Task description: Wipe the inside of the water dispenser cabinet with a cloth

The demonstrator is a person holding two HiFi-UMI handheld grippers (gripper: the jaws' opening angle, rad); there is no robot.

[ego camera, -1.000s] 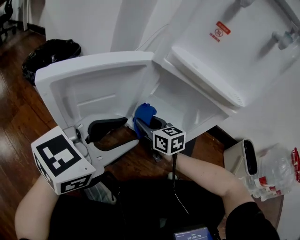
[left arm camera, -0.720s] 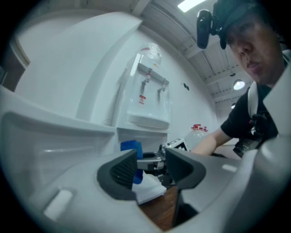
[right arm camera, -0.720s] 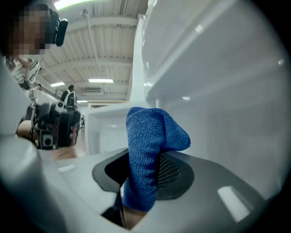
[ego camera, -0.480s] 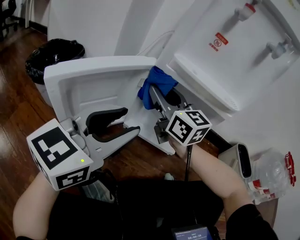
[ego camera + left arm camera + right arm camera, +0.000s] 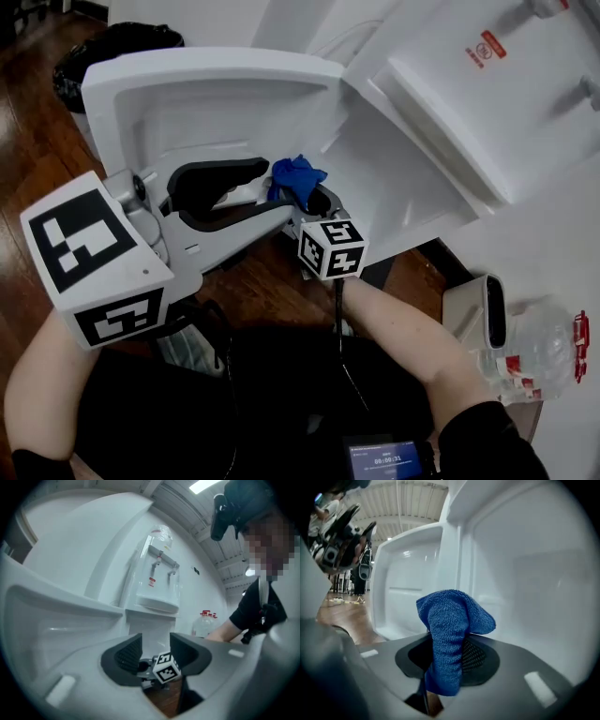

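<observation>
The person's right gripper (image 5: 306, 196), carrying its black-and-white marker cube (image 5: 331, 248), had its jaws closed on a crumpled blue terry cloth (image 5: 295, 175). In the right gripper view the cloth (image 5: 450, 620) rose from between the dark ribbed pads (image 5: 476, 657) of that gripper (image 5: 447, 657) and flopped over towards the camera. It sat at the mouth of the cabinet (image 5: 394, 187) in the base of the tall white plastic water dispenser (image 5: 487, 103), close to the hinge side, where the open white moulded door (image 5: 216, 103) met the opening. Whether the cloth touched a white wall there could not be made out. The left gripper (image 5: 265, 187) pointed about level at the inner face of the door, just beside the cloth, and its own large marker cube (image 5: 89, 272) was nearest the head camera. In the left gripper view this gripper (image 5: 155, 641) had its jaws a small way apart with nothing gripped; the other gripper's cube (image 5: 166, 667) showed through the gap beyond them. A red label (image 5: 491, 44) marked the dispenser's front. A black bin bag (image 5: 112, 47) stood on the dark wooden floor (image 5: 28, 141) behind the door, and a clear water bottle (image 5: 548, 352) lay at the far right.
</observation>
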